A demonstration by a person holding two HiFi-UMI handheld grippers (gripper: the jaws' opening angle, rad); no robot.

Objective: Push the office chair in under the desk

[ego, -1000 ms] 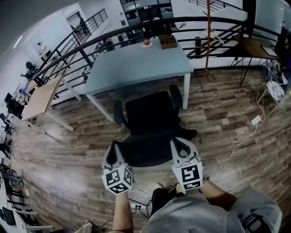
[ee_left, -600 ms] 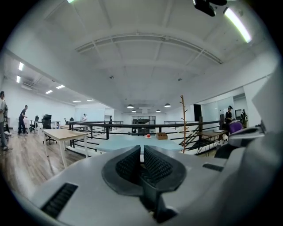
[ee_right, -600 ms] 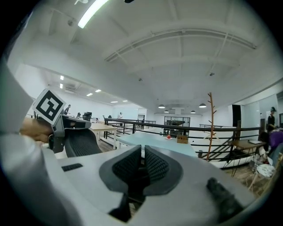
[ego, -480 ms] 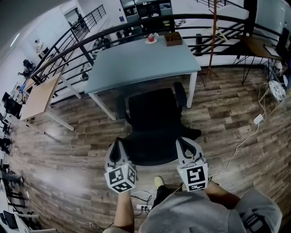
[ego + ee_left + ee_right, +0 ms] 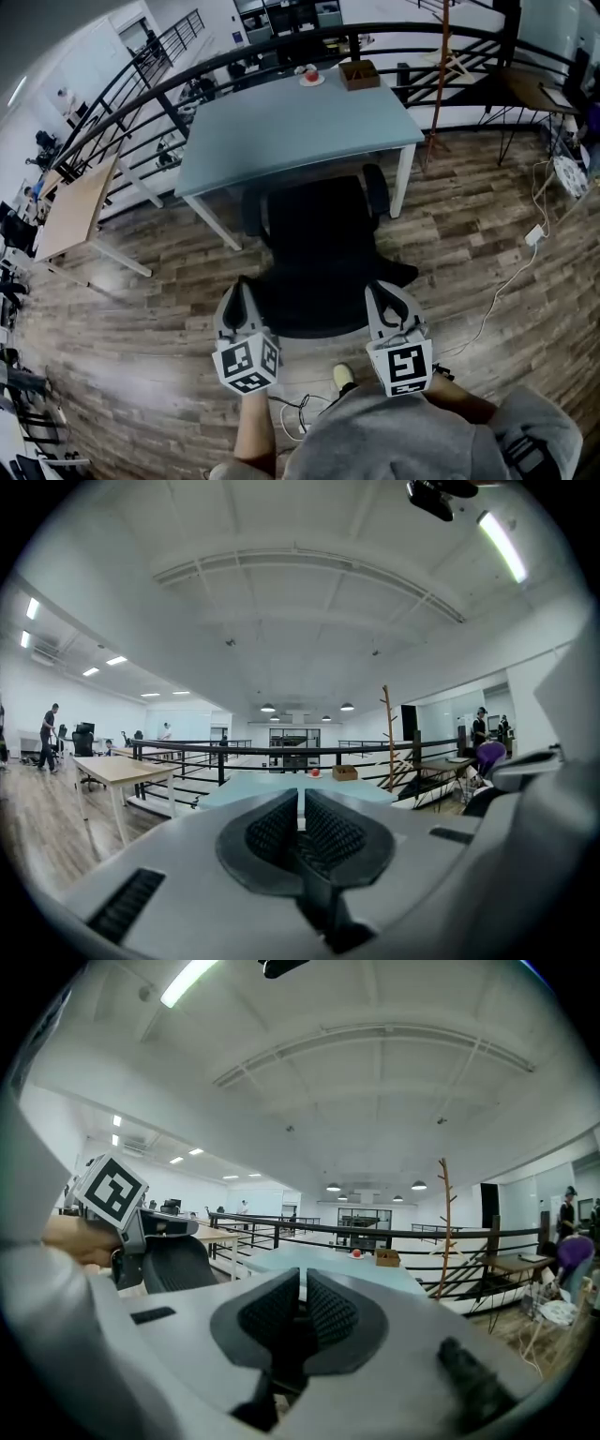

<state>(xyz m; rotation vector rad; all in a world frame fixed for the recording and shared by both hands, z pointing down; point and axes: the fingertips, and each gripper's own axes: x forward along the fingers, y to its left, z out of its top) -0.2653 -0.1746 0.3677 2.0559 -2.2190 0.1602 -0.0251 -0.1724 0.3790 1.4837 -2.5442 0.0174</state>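
Since pushing needs no grip, left gripper point(image 5: 236, 298) and right gripper point(image 5: 382, 302), jaws pressed together and empty, bracket the office chair point(image 5: 314, 239) backrest; desk point(image 5: 291, 122) just beyond.

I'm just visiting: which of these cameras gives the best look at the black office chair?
The head view: it shows the whole office chair from above, seat and both armrests, before the desk. The right gripper view catches only part of its mesh backrest at the left; the left gripper view shows no clear part of it.
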